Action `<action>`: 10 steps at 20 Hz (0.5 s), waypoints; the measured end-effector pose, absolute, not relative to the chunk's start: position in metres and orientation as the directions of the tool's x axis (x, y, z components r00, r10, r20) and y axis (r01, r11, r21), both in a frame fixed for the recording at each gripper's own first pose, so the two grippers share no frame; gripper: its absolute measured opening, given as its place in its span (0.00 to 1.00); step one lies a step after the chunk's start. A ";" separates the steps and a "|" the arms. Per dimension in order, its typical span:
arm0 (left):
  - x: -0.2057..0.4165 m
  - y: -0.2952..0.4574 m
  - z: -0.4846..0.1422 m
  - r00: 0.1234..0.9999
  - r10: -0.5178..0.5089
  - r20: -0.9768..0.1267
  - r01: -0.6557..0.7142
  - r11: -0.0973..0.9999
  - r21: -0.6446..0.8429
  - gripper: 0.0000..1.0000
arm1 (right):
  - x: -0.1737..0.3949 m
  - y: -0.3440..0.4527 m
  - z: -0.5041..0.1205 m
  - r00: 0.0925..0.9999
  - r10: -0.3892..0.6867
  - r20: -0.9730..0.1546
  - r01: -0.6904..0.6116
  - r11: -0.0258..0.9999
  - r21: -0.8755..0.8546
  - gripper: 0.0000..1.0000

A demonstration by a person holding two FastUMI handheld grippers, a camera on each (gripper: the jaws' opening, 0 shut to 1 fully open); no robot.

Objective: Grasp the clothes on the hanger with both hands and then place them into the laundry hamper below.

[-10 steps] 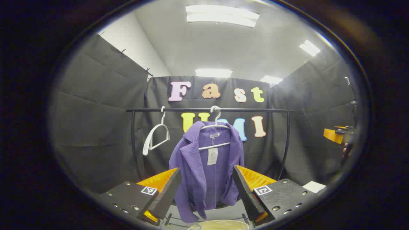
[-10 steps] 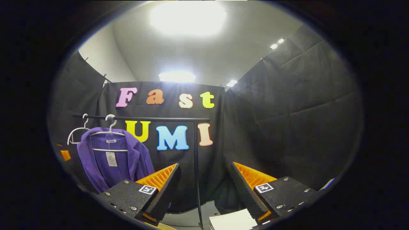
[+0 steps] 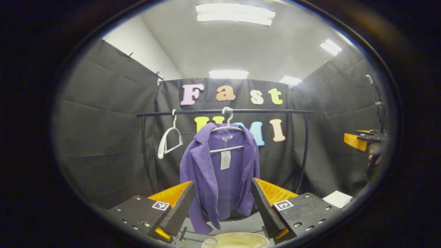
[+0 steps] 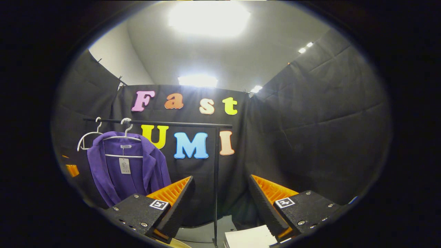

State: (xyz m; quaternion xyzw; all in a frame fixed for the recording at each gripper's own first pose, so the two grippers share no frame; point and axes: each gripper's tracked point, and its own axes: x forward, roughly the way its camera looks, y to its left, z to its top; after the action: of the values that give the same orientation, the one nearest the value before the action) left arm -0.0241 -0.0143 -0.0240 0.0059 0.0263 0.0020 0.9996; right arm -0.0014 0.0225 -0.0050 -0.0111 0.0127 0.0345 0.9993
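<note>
Jacket point(image 3: 220, 172) hangs on a hanger point(image 3: 225, 129) on the rail point(image 3: 224, 111), hamper point(image 3: 236, 240) rim just below. Left tongs point(image 3: 223, 206) and right tongs point(image 4: 220, 203) both spread apart, gripping nothing.

Left hand-held gripper point(image 3: 223, 203) and right hand-held gripper point(image 4: 220, 203) both gape wide, holding nothing.
</note>
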 end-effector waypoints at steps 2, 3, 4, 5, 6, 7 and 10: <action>-0.024 -0.009 -0.029 0.998 0.008 -0.061 -0.008 1.000 -0.007 0.96 | -0.001 0.033 -0.006 0.995 0.090 -0.030 -0.091 0.996 -0.023 0.96; -0.020 -0.005 -0.032 0.998 0.016 -0.066 -0.018 1.000 -0.020 0.96 | -0.002 0.039 -0.005 0.994 0.103 -0.031 -0.104 0.994 -0.019 0.96; -0.019 0.001 -0.035 0.997 0.030 -0.072 -0.032 0.999 -0.031 0.96 | -0.002 0.047 -0.005 0.992 0.120 -0.037 -0.121 0.993 -0.015 0.96; -0.017 0.008 -0.038 0.996 0.048 -0.078 -0.052 0.998 -0.043 0.96 | -0.001 0.054 -0.006 0.990 0.138 -0.039 -0.139 0.990 -0.014 0.96; -0.015 0.016 -0.040 0.994 0.066 -0.084 -0.071 0.996 -0.057 0.96 | 0.002 0.061 -0.004 0.987 0.154 -0.041 -0.155 0.988 -0.017 0.96; -0.015 0.020 -0.043 0.993 0.080 -0.092 -0.086 0.994 -0.068 0.96 | 0.004 0.068 -0.003 0.984 0.170 -0.043 -0.171 0.985 -0.020 0.96; -0.009 0.044 -0.037 0.984 0.138 -0.117 -0.143 0.989 -0.039 0.94 | 0.016 0.099 0.008 0.975 0.219 -0.039 -0.220 0.975 -0.022 0.96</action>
State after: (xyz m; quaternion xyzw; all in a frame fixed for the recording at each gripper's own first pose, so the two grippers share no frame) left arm -0.0092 0.0441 -0.0368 -0.0236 0.0570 0.0706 0.9956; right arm 0.0164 0.0991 0.0076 -0.0131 0.0183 0.1107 0.9936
